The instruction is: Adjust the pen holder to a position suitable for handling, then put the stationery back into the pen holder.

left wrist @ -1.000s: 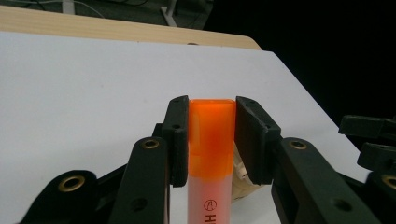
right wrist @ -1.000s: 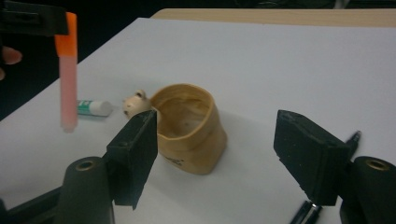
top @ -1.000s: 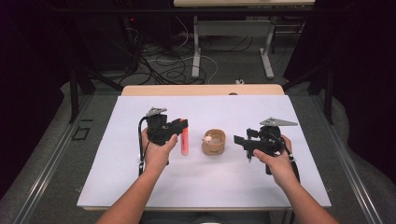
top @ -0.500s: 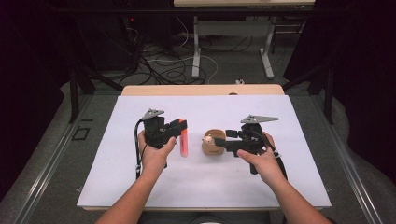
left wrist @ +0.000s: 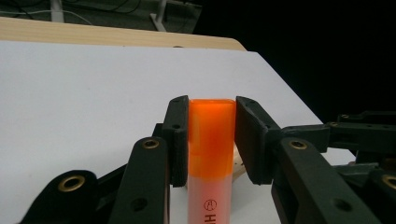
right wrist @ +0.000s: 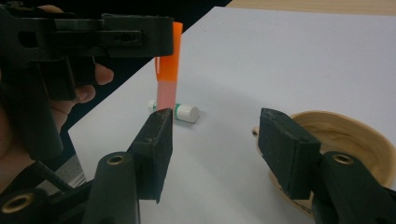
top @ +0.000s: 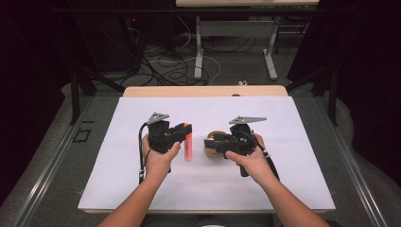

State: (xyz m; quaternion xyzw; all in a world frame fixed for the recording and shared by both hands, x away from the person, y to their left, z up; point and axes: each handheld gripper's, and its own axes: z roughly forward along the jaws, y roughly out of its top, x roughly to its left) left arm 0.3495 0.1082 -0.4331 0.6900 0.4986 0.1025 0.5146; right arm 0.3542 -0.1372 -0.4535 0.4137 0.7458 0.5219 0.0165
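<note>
A white sheet [top: 142, 189] covers most of the wooden table [top: 203, 91], and both of the person's forearms come in over it from the near edge.

The left gripper [top: 182, 130] is held above the middle of the sheet by the left hand [top: 158, 153]. Its 2 jaws are pressed onto the orange cap of a highlighter [left wrist: 211, 140], which hangs from them cap up, its paler pink body pointing down toward the sheet. In the left gripper view the cap sits squarely between both pads with no gap on either side.

The right gripper [top: 210, 143], in the right hand [top: 250, 158], lies just right of the highlighter, pointing toward it. Its jaws have just been closing, yet they are parted with nothing between them; in the right gripper view 1 jaw stands at the rim of the wooden bowl [right wrist: 345, 140].

That bowl [top: 217, 137] rests on the sheet partly under the right gripper.

A small white tube with a green band [right wrist: 180, 111] lies on its side on the sheet beyond the highlighter.
</note>
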